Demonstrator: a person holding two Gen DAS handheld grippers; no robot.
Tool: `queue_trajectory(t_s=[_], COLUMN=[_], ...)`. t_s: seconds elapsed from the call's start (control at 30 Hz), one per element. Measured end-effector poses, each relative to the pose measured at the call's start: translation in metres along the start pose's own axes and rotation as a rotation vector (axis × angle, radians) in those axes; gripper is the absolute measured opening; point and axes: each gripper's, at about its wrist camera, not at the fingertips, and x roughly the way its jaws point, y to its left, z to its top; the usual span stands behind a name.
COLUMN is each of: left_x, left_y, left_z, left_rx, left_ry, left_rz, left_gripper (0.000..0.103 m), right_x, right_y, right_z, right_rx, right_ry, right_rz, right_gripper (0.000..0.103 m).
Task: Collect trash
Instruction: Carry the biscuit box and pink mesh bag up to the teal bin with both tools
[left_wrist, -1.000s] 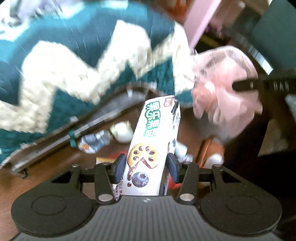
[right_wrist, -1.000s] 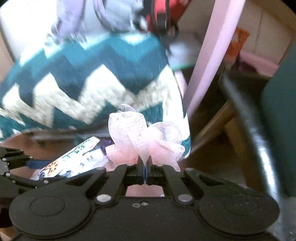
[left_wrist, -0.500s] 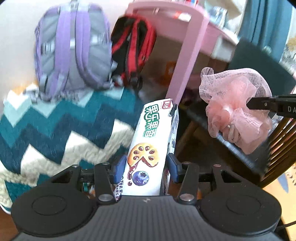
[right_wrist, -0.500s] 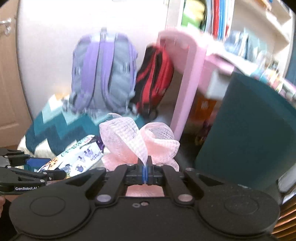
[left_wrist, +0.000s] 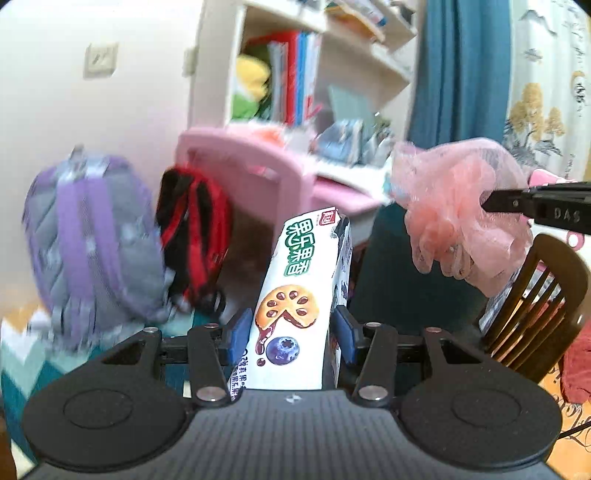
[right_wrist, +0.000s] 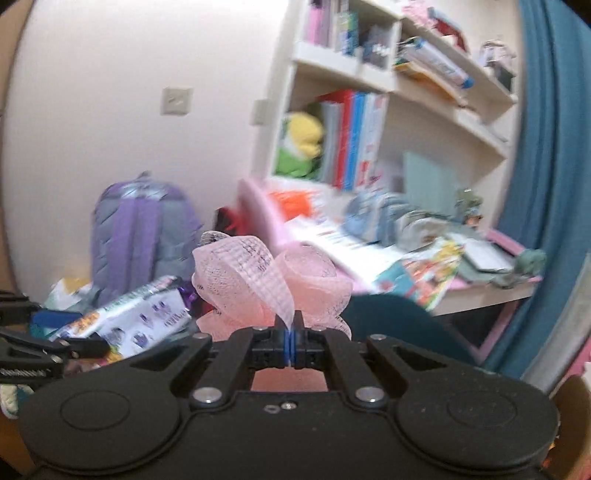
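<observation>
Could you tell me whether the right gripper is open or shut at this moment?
Shut. The right gripper has its blue pads pressed together, pinching a thin fold of the pink mesh, which bunches above the fingers.

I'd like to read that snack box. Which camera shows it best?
The left wrist view: the snack box stands front-on between the left tongs, its printed face sharp. The right wrist view catches it only sideways at the left edge, blurred.
</observation>
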Motion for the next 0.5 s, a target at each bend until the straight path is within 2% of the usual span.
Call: queue_trajectory(t_s=[0.27,0.5], left_x=[0.031,0.082], left_y=[-0.068,-0.125], left_z=[0.073,0.11], left_rx=[0.104,0.156], left_ry=[-0.028,0.002], left_rz=[-0.082,-0.13], left_gripper=[0.047,0.047], right_x=[0.014,0.043], right_y=[-0.072,-0.111], right_z=[0.005,-0.01], right_rx=[0.02,0.033], right_ry=[0.044,0.108], right_rz=[-0.11,-0.153], right_gripper=[0.0,0.0])
